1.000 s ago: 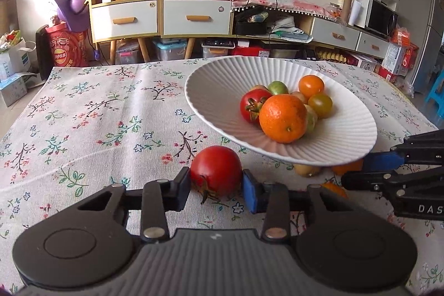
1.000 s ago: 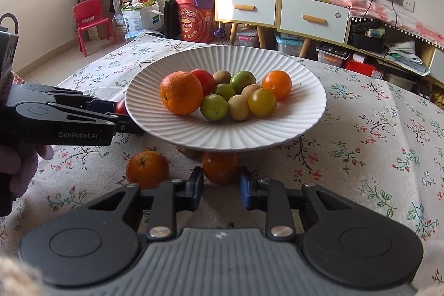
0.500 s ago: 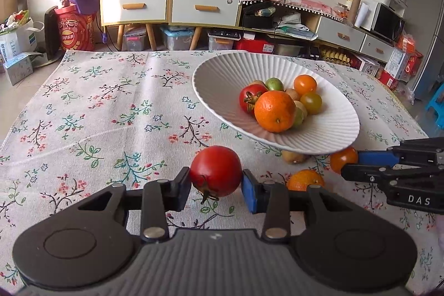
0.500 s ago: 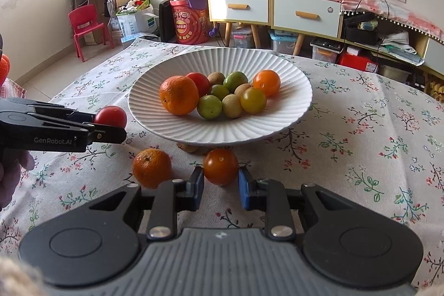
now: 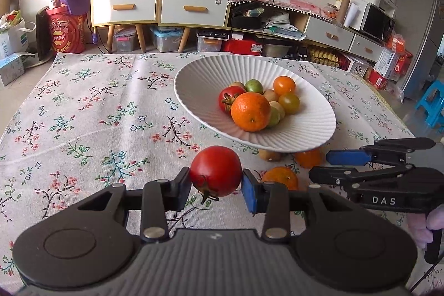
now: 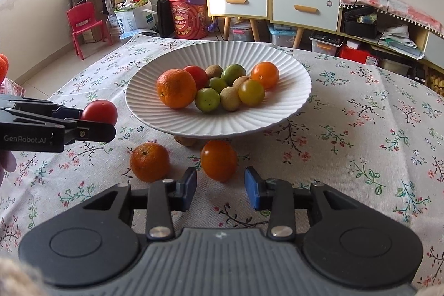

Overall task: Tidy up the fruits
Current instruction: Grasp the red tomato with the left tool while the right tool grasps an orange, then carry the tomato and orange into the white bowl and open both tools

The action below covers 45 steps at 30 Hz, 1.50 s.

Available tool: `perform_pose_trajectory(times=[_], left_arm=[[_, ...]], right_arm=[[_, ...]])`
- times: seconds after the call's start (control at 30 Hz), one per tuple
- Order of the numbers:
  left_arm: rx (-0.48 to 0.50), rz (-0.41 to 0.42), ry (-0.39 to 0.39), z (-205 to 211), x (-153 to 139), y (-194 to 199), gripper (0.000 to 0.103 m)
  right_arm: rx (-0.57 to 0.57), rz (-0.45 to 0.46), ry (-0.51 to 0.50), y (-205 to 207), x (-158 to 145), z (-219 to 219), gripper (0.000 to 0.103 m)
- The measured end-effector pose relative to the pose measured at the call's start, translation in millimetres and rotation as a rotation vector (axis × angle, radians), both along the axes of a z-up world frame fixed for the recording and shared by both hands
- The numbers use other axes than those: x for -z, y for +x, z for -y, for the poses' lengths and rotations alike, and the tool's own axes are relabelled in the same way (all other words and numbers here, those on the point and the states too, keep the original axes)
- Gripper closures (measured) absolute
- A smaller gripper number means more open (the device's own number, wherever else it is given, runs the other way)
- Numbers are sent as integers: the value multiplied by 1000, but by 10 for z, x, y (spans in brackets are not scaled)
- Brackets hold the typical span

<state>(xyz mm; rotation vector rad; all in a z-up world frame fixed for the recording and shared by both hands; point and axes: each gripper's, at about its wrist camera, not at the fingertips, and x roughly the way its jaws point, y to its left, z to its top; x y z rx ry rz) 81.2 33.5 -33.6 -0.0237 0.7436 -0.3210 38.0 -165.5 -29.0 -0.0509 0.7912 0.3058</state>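
Observation:
My left gripper [image 5: 216,183] is shut on a red tomato [image 5: 216,170] and holds it above the floral cloth, left of the white ribbed plate [image 5: 199,85]. The plate holds a large orange [image 6: 176,92], a red tomato and several small green, yellow and brown fruits. My right gripper [image 6: 220,186] is low in front of the plate. Its jaws are opening, and the blue pads stand clear of the small orange tomato [image 6: 219,164] that rests on the cloth just ahead of them. A mandarin [image 6: 149,162] lies to its left.
A small brown fruit [image 6: 186,141] sits under the plate's overhanging rim. The tablecloth [image 6: 360,146] is bare to the right of the plate. Beyond the far table edge are a drawer cabinet [image 6: 272,4] and a red chair [image 6: 84,24].
The right jaws, which pressed on the small orange tomato half a second ago, have parted from it. The left gripper has carried the red tomato slightly up, off the cloth.

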Motion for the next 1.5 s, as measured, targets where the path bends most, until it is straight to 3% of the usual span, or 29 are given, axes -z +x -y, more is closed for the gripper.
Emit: perform_pose_trajectory(times=[0.43, 0.53, 0.63, 1.2, 1.5], left_arm=[[5, -15, 3, 33, 41, -4, 67], [8, -15, 5, 45, 39, -13, 67], [9, -16, 7, 56, 32, -24, 67], [40, 37, -39, 100, -215, -40, 67], [77, 37, -61, 292, -240, 88, 67]], right_arm=[[-17, 25, 2, 118, 43, -61, 66], [-21, 31, -2, 122, 48, -57, 77], [-26, 31, 0, 105, 39, -42, 78], [20, 18, 14, -53, -245, 137, 78], [47, 64, 53, 53, -393, 198, 78]])
